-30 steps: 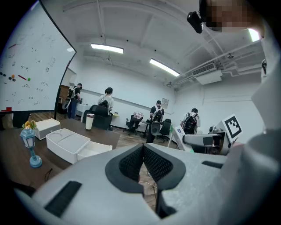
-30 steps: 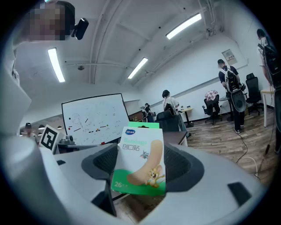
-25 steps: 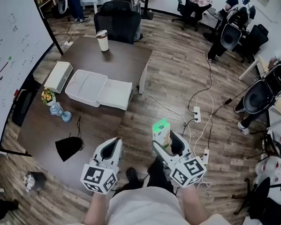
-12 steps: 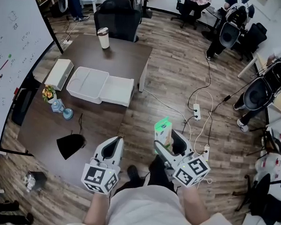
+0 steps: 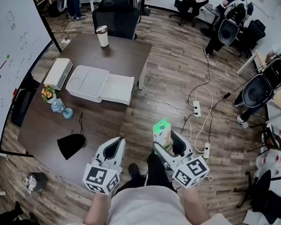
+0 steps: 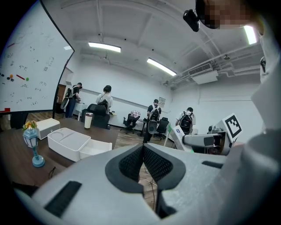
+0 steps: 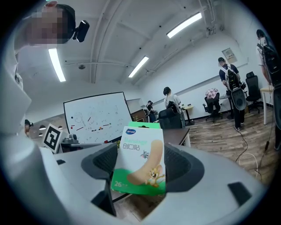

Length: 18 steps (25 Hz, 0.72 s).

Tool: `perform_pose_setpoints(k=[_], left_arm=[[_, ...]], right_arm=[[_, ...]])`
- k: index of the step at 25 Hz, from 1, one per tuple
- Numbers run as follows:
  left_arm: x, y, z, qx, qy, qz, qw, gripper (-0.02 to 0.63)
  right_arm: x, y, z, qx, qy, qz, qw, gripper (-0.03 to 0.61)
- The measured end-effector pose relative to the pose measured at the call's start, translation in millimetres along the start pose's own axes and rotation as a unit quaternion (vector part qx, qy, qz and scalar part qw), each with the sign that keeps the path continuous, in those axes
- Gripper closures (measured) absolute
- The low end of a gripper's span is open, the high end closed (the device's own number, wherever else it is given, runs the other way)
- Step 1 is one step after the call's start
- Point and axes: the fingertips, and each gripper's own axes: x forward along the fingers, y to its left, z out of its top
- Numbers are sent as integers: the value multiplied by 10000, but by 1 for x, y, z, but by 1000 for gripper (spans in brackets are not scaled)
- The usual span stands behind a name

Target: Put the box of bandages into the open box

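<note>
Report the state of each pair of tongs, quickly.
Left tongs: shut, nothing between them.
Right tongs: shut on the box of bandages.

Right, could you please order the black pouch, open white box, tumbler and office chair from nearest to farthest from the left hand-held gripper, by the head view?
From the left hand-held gripper:
1. the black pouch, on the table to its left.
2. the open box, mid-table, ahead.
3. the tumbler, at the table's far end.
4. the office chair, beyond the table.
</note>
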Motion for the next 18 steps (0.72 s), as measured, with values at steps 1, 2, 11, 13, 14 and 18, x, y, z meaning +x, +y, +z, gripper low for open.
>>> perform_pose_setpoints(k=[1,2,11,13,14,18], left_arm=[[1,0,0,0,12,-8,10000,611],[2,0,-1,4,17,-10,10000,611],[18,10,9,41,42,73,10000,611],[24,13,11,13,40,131,9999,611],[27,15,12,7,26,155,9999,611],[40,20,19,-21,-13,245,9997,611]], right_arm=[[1,-1,0,-1,19,1,10000,240],[2,-2,0,-3,34,7,10000,239],[23,-12,8,-75,141,112,9998,241],[29,-16,11,-77,161,161,9997,241],[32,-17,13,-75,175,191,9996,241],[48,-26,21,-87,268,318,9991,242]])
